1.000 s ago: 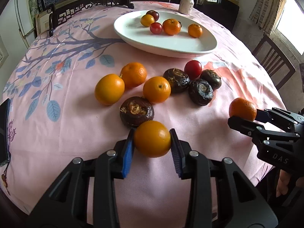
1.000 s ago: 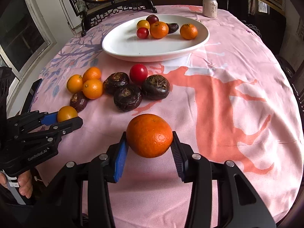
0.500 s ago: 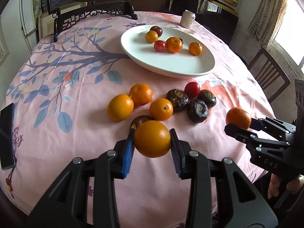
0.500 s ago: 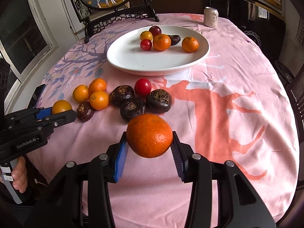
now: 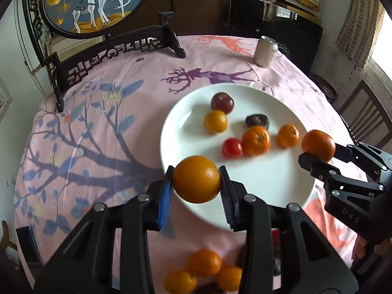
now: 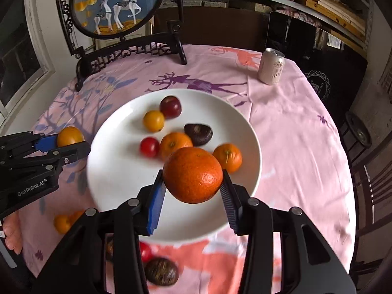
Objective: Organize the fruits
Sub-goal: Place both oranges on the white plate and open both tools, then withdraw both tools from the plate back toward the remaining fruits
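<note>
My left gripper [image 5: 196, 180] is shut on a smooth orange [image 5: 196, 178] and hangs over the near left rim of the white plate [image 5: 269, 186]. My right gripper [image 6: 192, 180] is shut on a deeper orange mandarin [image 6: 192, 175] above the plate's [image 6: 117, 171] near middle. On the plate lie two mandarins [image 6: 175, 143], a yellow fruit [image 6: 153, 120], a red one [image 6: 149, 147], a dark red one [image 6: 170, 106] and a dark brown one [image 6: 198, 133]. Each gripper shows in the other's view, left gripper [image 6: 71, 144] and right gripper [image 5: 318, 150].
Loose oranges [image 5: 204, 262] and dark brown fruits [image 6: 160, 270] lie on the pink tablecloth in front of the plate. A drink can [image 6: 272, 66] stands at the far right. A carved black stand with a round deer picture [image 5: 98, 2] sits at the table's far left. Chairs [image 5: 367, 112] stand to the right.
Both grippers have moved forward and up with their fruits, from over the loose pile to above the plate. The pile now sits low in both views.
</note>
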The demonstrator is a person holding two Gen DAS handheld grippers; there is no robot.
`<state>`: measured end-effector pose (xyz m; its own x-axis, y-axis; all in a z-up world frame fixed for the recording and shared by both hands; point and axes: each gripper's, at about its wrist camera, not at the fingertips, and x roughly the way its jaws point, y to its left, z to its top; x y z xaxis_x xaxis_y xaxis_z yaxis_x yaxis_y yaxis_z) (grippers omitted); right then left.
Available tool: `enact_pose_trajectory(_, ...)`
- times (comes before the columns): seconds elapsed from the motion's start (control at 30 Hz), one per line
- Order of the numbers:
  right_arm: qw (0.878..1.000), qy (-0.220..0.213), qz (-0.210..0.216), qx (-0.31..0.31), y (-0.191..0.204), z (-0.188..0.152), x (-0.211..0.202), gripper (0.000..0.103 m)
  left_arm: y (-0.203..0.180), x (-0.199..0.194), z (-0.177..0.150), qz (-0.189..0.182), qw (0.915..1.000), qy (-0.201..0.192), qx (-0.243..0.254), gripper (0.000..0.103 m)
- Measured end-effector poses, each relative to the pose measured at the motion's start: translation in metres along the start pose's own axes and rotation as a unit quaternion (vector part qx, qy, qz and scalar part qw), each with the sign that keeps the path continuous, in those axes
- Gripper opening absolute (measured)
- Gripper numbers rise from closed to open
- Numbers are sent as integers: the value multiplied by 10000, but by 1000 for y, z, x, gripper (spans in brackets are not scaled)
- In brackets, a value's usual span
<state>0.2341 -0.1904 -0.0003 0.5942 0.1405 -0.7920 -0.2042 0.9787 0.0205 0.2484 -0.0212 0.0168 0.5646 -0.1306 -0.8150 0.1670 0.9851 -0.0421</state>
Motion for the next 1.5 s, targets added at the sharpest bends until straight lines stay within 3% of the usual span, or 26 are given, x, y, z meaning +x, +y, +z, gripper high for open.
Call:
enact_pose_trajectory(0.2,9997,127,26,-191,-2,47,61,45,4,51,41,59,9997,197,-154,36)
enact_pose_trajectory(0.4,9991,318,-44,-282,-2,57,89,46,6,77,54,24,9991,372,-220,39)
enact_pose_trajectory(0.47,9988,234,-231,-367,-1,56,85,60,9,73,56,34,9992,266,-303,67)
enact_pose_trajectory(0.6,9982,-19,-357,-484,-1,47,49,62,11,40,51,27,9997,-42,-252,72)
enact_pose_trajectory(0.77,9991,-92,-41,-419,7,3,-10,68,7,-21,11,-88,9990,-402,-179,85)
enact_pose_trajectory(0.93,9997,-198,-126,-54,17,-60,-49,68,-1,-64,-53,3,9976,-658,-218,93)
enact_pose_trajectory(1.17,9992,-170,-19,358,21,-102,-70,68,6,-81,-121,38,9970,-618,-469,93)
enact_pose_trajectory(1.5,9997,163,168,95,49,-134,-70,68,25,-90,-156,186,9964,-511,-643,93)
